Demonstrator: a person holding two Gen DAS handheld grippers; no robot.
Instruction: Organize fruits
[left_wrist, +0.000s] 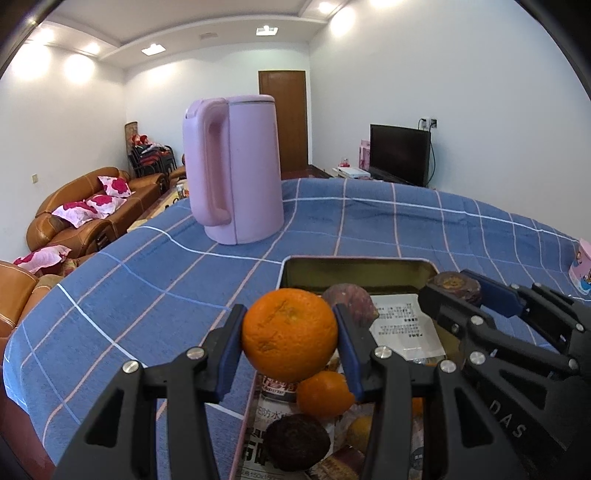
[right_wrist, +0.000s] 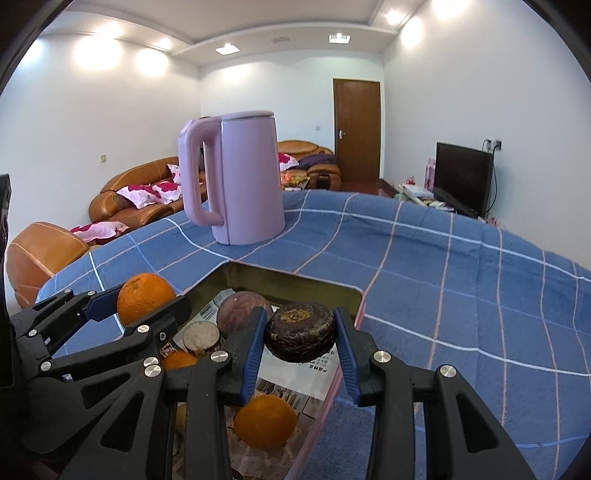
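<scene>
The near end of the tin box (left_wrist: 354, 271) is being cut off by the bottom edge in both wrist views, and the black frames of the tools are covering much of its floor, so a full count of the fruit inside is not possible. The printed paper lining (left_wrist: 404, 325) is showing only in patches, and its text is too small to read. No hand or sleeve is showing in either view.

The left hand-held gripper (left_wrist: 290, 341) is clamping a large orange (left_wrist: 290, 334) between its blue pads, holding it above the box. The right hand-held gripper (right_wrist: 300, 341) is gripping a dark, wrinkled, flattened fruit (right_wrist: 300, 330) the same way, also over the box.

The box is sitting on the tabletop, which is draped in a blue checked cloth (left_wrist: 147, 280). Inside it, a smaller orange (left_wrist: 325, 393) is lying just below the held one, a dark round fruit (left_wrist: 297, 441) is resting near the lower edge, and a purplish fruit (right_wrist: 242, 312) is lying toward the far wall. Another orange (right_wrist: 265, 421) is sitting beneath the right tool. A pale round item (right_wrist: 201, 334) beside the purplish fruit is hard to identify.

A pink kettle (left_wrist: 236, 170) is standing upright on the cloth beyond the box, well apart from it.
</scene>
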